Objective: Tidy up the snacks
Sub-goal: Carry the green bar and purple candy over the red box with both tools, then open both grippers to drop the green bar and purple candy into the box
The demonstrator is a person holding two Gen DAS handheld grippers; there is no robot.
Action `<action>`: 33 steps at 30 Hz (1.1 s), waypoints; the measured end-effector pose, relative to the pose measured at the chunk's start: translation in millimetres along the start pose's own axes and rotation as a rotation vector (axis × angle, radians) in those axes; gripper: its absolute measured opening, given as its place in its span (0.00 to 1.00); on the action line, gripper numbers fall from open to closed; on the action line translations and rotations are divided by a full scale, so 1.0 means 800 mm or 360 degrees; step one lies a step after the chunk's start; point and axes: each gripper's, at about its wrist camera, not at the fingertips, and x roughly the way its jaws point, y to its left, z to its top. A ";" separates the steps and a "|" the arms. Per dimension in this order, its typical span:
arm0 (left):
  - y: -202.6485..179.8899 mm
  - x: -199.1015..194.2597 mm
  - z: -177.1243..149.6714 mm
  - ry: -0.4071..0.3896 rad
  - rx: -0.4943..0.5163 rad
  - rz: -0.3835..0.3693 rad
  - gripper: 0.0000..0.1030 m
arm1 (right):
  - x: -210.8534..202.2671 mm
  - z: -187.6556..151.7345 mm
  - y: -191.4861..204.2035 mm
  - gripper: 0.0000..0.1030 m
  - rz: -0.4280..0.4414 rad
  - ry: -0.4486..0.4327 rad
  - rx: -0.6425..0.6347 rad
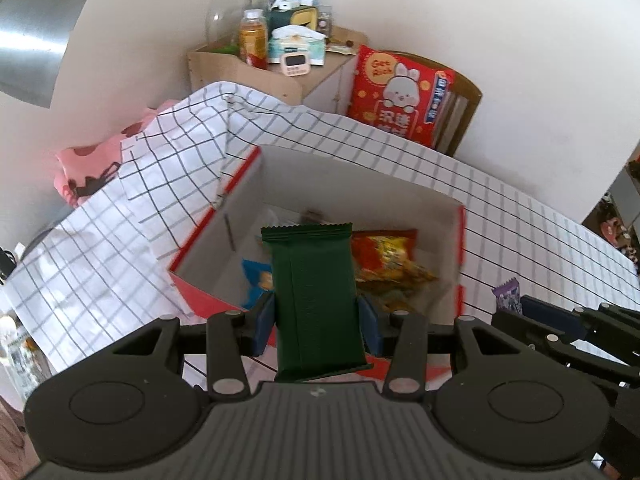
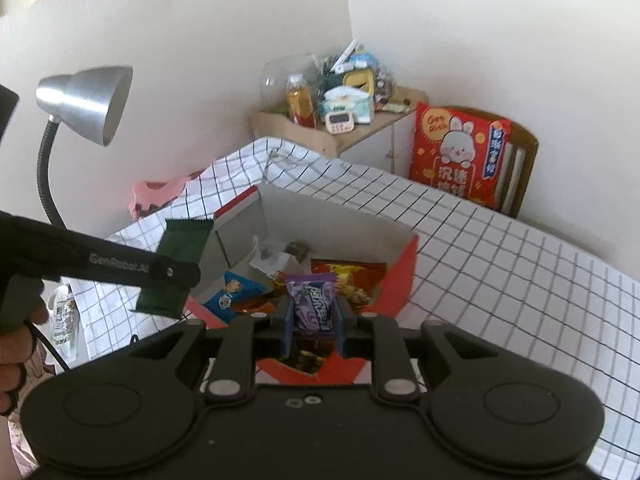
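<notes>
My left gripper (image 1: 316, 316) is shut on a dark green snack packet (image 1: 316, 292), held upright over the near edge of an open red-and-white cardboard box (image 1: 352, 184). In the right wrist view the same green packet (image 2: 176, 264) hangs at the box's left side. My right gripper (image 2: 312, 322) is shut on a small purple snack packet (image 2: 312, 300) above the box's near corner (image 2: 396, 276). That purple packet (image 1: 507, 294) also shows at the right of the left wrist view. Inside the box lie a blue packet (image 2: 230, 292), a red-yellow packet (image 1: 384, 256) and several others.
The box sits on a table with a white grid-check cloth (image 1: 500, 220). Behind stand a wooden shelf (image 2: 312, 136) crowded with a bottle, tissues and a timer, a red rabbit cushion (image 2: 460, 152) on a chair, and a silver desk lamp (image 2: 84, 100) at left.
</notes>
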 end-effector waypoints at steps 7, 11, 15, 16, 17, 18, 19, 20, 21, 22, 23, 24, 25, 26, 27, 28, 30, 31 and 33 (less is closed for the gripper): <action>0.034 0.050 0.029 0.0054 0.0020 0.0068 0.43 | 0.068 0.008 0.011 0.19 -0.0073 0.0107 0.0011; 0.041 0.085 0.041 0.0094 0.0066 0.0093 0.43 | 0.104 0.007 0.017 0.19 -0.0104 0.0166 -0.0020; 0.041 0.117 0.046 0.0174 0.0096 0.0061 0.43 | 0.131 0.007 0.021 0.19 -0.0127 0.0211 -0.0035; 0.041 0.125 0.046 0.0191 0.0100 0.0058 0.43 | 0.137 0.007 0.021 0.19 -0.0135 0.0223 -0.0038; 0.040 0.131 0.045 0.0203 0.0108 0.0058 0.43 | 0.143 0.006 0.021 0.19 -0.0146 0.0237 -0.0042; 0.039 0.137 0.044 0.0218 0.0122 0.0053 0.43 | 0.150 0.006 0.021 0.19 -0.0154 0.0251 -0.0044; 0.037 0.143 0.043 0.0232 0.0133 0.0054 0.44 | 0.156 0.005 0.022 0.19 -0.0159 0.0266 -0.0044; 0.035 0.149 0.042 0.0245 0.0141 0.0057 0.44 | 0.161 0.004 0.022 0.19 -0.0165 0.0283 -0.0043; 0.033 0.154 0.040 0.0259 0.0151 0.0055 0.44 | 0.166 0.002 0.022 0.19 -0.0175 0.0299 -0.0043; 0.031 0.159 0.038 0.0272 0.0162 0.0053 0.44 | 0.170 0.001 0.022 0.19 -0.0183 0.0310 -0.0039; 0.028 0.163 0.035 0.0282 0.0172 0.0053 0.44 | 0.174 -0.001 0.022 0.19 -0.0183 0.0321 -0.0033; 0.025 0.167 0.033 0.0292 0.0183 0.0050 0.44 | 0.177 -0.003 0.021 0.19 -0.0182 0.0330 -0.0026; 0.022 0.169 0.030 0.0301 0.0195 0.0045 0.44 | 0.179 -0.004 0.021 0.19 -0.0181 0.0338 -0.0023; 0.020 0.172 0.027 0.0309 0.0207 0.0041 0.44 | 0.181 -0.006 0.022 0.19 -0.0179 0.0347 -0.0022; 0.018 0.174 0.025 0.0318 0.0220 0.0037 0.44 | 0.182 -0.007 0.021 0.19 -0.0177 0.0353 -0.0025; 0.016 0.176 0.022 0.0324 0.0233 0.0035 0.44 | 0.183 -0.007 0.021 0.21 -0.0177 0.0357 -0.0030; 0.013 0.178 0.018 0.0320 0.0253 0.0033 0.44 | 0.184 -0.009 0.022 0.22 -0.0186 0.0355 -0.0050; 0.011 0.179 0.016 0.0318 0.0266 0.0038 0.44 | 0.184 -0.009 0.022 0.22 -0.0185 0.0355 -0.0055; 0.009 0.179 0.014 0.0311 0.0281 0.0050 0.44 | 0.184 -0.009 0.022 0.23 -0.0182 0.0356 -0.0047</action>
